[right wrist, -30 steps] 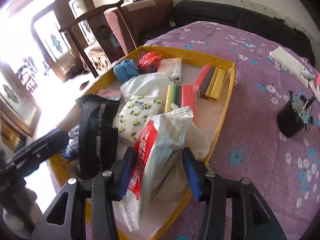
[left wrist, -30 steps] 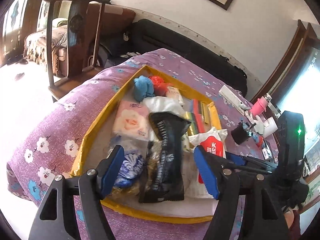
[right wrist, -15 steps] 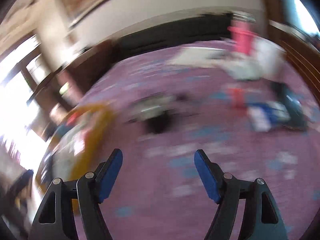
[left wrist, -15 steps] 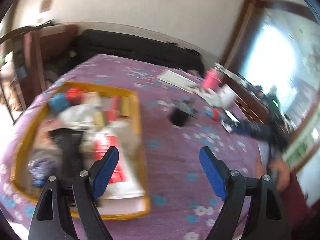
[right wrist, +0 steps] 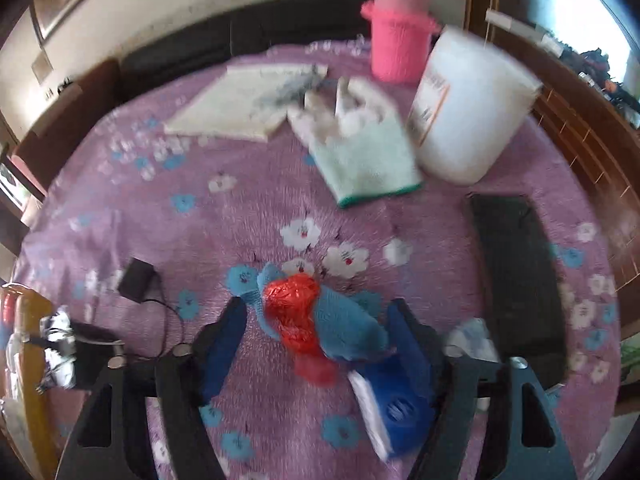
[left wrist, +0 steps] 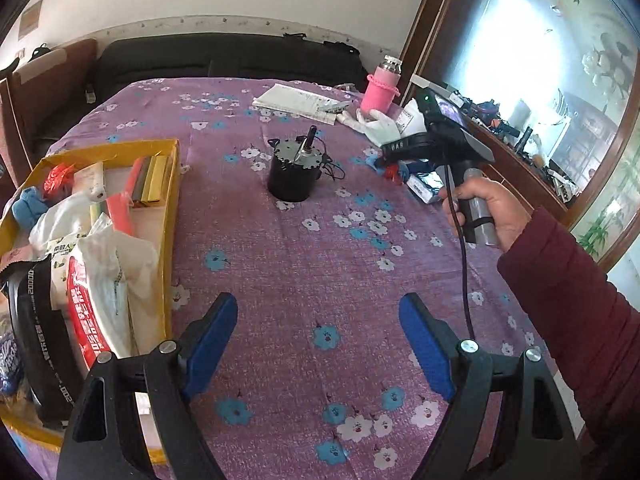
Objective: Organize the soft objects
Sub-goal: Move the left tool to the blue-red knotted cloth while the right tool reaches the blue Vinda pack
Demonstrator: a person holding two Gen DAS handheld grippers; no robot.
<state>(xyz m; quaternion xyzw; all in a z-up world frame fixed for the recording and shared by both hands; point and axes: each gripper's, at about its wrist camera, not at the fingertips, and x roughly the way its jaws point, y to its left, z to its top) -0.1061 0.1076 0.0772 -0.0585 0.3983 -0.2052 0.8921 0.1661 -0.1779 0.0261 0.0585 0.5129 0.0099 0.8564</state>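
Note:
A yellow tray (left wrist: pixel 170 184) at the left holds several soft things: a white-and-red bag (left wrist: pixel 100 288), a black strap (left wrist: pixel 36 332), a blue cloth (left wrist: pixel 26 206). My left gripper (left wrist: pixel 318 340) is open and empty over the purple flowered cloth (left wrist: pixel 320 248). In the right wrist view my right gripper (right wrist: pixel 320 344) is open, its fingers either side of a blue cloth (right wrist: pixel 340 324) with a red crinkled wrapper (right wrist: pixel 292 308) on it. A white glove (right wrist: pixel 360 144) lies beyond it.
A black motor (left wrist: pixel 294 174) with a cord stands mid-table. A pink bottle (right wrist: pixel 396 40), a white tub (right wrist: pixel 468 108), papers (right wrist: pixel 244 104), a black flat object (right wrist: pixel 516 272) and a blue pack (right wrist: pixel 396 408) lie around the right gripper.
Both grippers have swung away from the tray to the right. The right gripper let go of the white-and-red bag and now straddles the blue cloth.

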